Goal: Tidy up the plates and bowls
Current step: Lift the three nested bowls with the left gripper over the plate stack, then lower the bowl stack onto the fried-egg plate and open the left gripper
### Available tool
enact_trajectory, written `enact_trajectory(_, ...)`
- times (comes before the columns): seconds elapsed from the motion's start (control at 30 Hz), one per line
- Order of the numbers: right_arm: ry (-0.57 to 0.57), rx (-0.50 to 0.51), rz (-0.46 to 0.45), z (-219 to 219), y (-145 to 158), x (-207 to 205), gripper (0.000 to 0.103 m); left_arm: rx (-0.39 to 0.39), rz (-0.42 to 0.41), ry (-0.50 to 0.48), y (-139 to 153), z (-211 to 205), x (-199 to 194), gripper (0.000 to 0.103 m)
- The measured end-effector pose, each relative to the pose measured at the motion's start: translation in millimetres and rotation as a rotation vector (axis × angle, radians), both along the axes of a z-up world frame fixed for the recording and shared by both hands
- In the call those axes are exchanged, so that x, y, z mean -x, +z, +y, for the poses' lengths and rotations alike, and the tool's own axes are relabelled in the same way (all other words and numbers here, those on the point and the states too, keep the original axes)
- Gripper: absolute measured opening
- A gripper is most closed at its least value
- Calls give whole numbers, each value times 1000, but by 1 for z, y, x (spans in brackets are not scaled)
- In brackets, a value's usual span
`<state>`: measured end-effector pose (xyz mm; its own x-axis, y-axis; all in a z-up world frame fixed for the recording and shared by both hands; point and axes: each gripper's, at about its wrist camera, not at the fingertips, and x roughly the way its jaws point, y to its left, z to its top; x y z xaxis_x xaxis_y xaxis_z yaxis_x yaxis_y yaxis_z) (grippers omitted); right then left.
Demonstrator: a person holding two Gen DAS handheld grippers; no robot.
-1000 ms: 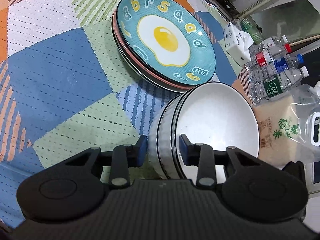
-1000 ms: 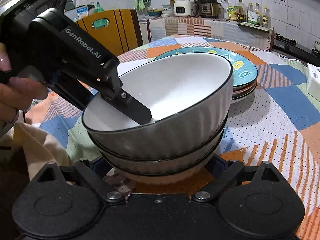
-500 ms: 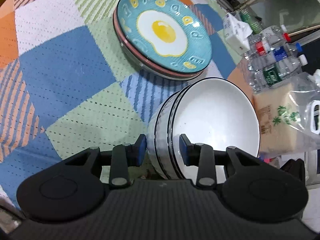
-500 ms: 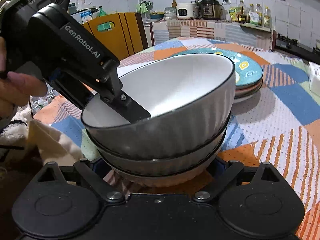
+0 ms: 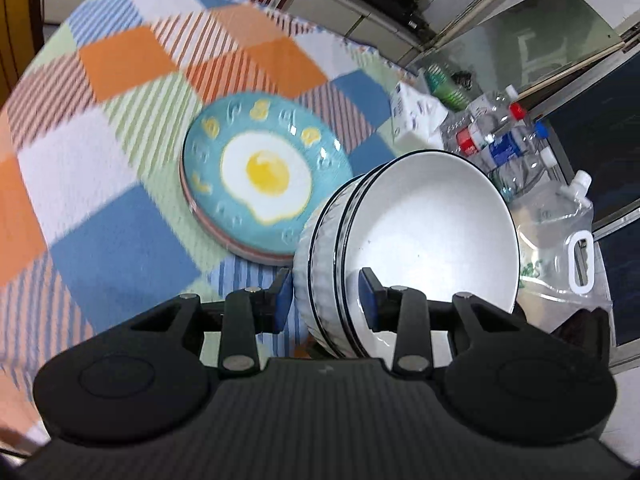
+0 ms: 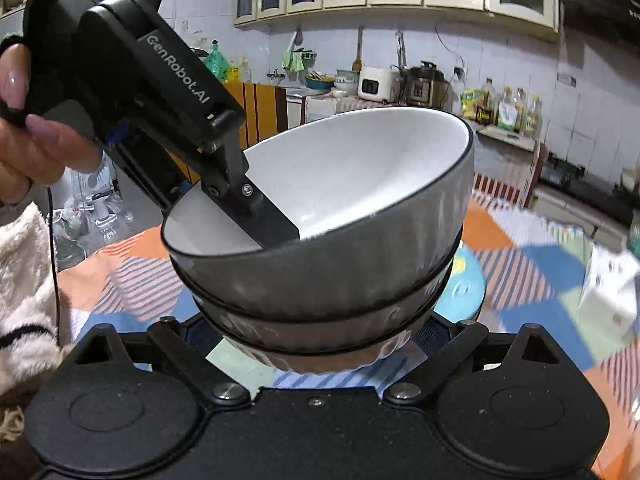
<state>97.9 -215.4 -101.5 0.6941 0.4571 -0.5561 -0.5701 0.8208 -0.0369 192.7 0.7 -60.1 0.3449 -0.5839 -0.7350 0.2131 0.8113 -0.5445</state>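
Observation:
A stack of white ribbed bowls with black rims (image 5: 424, 236) hangs in the air above the table. My left gripper (image 5: 326, 300) is shut on the near rims, one finger inside the top bowl and one outside. In the right wrist view the bowl stack (image 6: 340, 256) fills the middle, with the left gripper's finger (image 6: 260, 216) inside it. My right gripper (image 6: 316, 332) spans the stack's base with its jaws wide on both sides. A stack of plates topped by a blue fried-egg plate (image 5: 260, 176) lies on the tablecloth beyond the bowls.
The round table has a patchwork cloth (image 5: 120, 184). A white tissue pack (image 5: 416, 120), several plastic bottles (image 5: 500, 140) and a clear water bag (image 5: 560, 248) are at the right edge. A kitchen counter with appliances (image 6: 400, 80) is behind.
The bowl stack has risen well off the table in the left gripper. Both cameras have lifted and tilted with it, and the egg plate now looks farther away.

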Motion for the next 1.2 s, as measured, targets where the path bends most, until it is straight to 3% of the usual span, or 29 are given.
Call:
enact_trajectory(0.2, -11, -5, -2, 2, 14, -30, 98, -11, -38, 8, 7, 0, -35, 34)
enact_trajectory(0.4, -43, -10, 7, 8, -11, -69, 98, -61, -60, -5, -18, -6, -76, 34)
enact_trajectory(0.57, -103, -14, 59, 14, -28, -97, 98, -53, -45, 5, -41, -5, -104, 35)
enact_trajectory(0.7, -126, -1, 85, 15, -36, -109, 98, -35, -63, 16, -55, -7, -116, 36)
enact_trajectory(0.83, -147, 66, 93, 21, -45, -125, 98, -80, -121, -8, -67, -20, -125, 36)
enact_trajectory(1.2, -197, 51, 121, 18, -60, -141, 97, -39, -80, 35, -84, -19, -141, 36)
